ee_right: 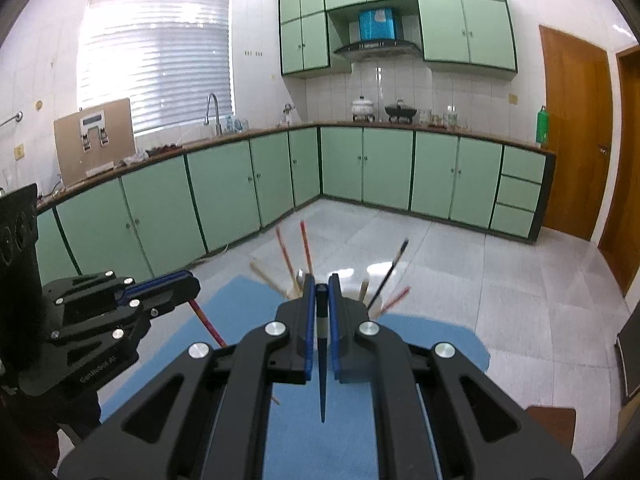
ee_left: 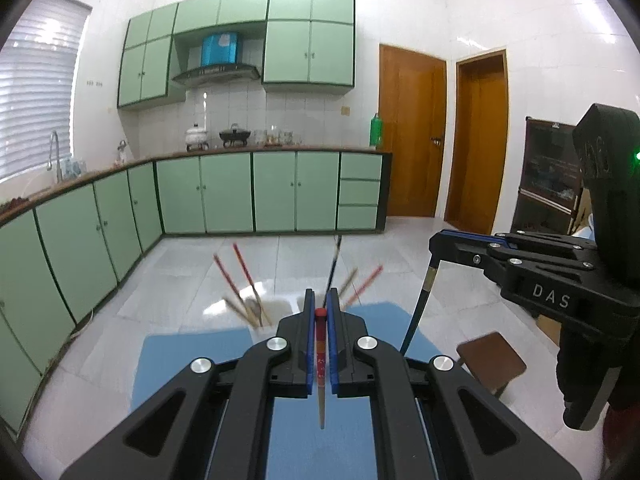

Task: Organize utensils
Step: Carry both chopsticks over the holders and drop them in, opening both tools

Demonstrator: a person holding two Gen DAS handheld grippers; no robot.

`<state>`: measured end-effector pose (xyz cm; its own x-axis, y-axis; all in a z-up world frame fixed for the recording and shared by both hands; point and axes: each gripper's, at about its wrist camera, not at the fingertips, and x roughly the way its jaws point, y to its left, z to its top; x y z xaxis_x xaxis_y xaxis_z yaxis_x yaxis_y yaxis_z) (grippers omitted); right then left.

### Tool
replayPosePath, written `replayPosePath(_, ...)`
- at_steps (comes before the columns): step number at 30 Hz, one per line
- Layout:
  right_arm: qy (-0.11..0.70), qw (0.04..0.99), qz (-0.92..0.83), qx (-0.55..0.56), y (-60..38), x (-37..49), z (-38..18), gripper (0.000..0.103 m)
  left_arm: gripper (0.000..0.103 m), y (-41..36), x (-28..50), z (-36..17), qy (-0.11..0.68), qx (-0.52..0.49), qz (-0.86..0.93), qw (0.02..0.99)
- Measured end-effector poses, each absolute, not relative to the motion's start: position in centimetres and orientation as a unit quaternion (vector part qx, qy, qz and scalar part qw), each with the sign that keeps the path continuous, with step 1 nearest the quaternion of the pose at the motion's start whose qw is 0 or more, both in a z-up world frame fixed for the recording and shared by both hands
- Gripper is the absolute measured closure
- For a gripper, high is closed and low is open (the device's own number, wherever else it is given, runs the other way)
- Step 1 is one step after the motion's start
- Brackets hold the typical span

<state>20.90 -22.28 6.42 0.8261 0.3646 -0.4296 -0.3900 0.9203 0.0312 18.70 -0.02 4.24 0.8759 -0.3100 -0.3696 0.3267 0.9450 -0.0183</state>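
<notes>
My left gripper (ee_left: pixel 320 300) is shut on a red patterned chopstick (ee_left: pixel 321 350), held upright with its tip pointing down over the blue mat (ee_left: pixel 320 432). My right gripper (ee_right: pixel 321 286) is shut on a dark blue chopstick (ee_right: pixel 322 360), also tip down. Each gripper shows in the other's view, the right one (ee_left: pixel 438 248) with the dark chopstick (ee_left: pixel 418 308) hanging from it, the left one (ee_right: pixel 188 284) with the red chopstick (ee_right: pixel 208 322). Beyond the fingers a holder, mostly hidden, has several red, wooden and dark chopsticks (ee_left: pixel 246 284) fanned out of it (ee_right: pixel 296 264).
The blue mat (ee_right: pixel 224 364) lies on a white table. A brown stool (ee_left: pixel 491 360) stands on the tiled floor to the right. Green kitchen cabinets (ee_left: pixel 224 192) and two wooden doors (ee_left: pixel 412 132) are far behind.
</notes>
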Motion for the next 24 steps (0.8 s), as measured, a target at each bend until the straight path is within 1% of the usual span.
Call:
replayPosePath(8,0.166,0.967,0.192,0.003,-23.0,26.1,11.2,0.097,0.097,-0.4,23.5,9.0,0.125,0.021,-0.152,0.98)
replayPosePath(12,0.148,0.972,0.182,0.006,-22.9,29.7,12.3,0.097,0.097,-0.4,27.1,10.1,0.108,0.015,-0.14,0.984)
replayPosePath(16,0.152,0.973,0.175,0.005,-22.6,32.8,11.4,0.097,0.097,-0.2,30.4,9.2,0.112,0.006,-0.131,0.985)
replayPosePath(24,0.198,0.967,0.157,-0.02,-21.1,37.1,5.9,0.097,0.097,-0.5,34.9,3.9,0.161,0.01,-0.125,0.979)
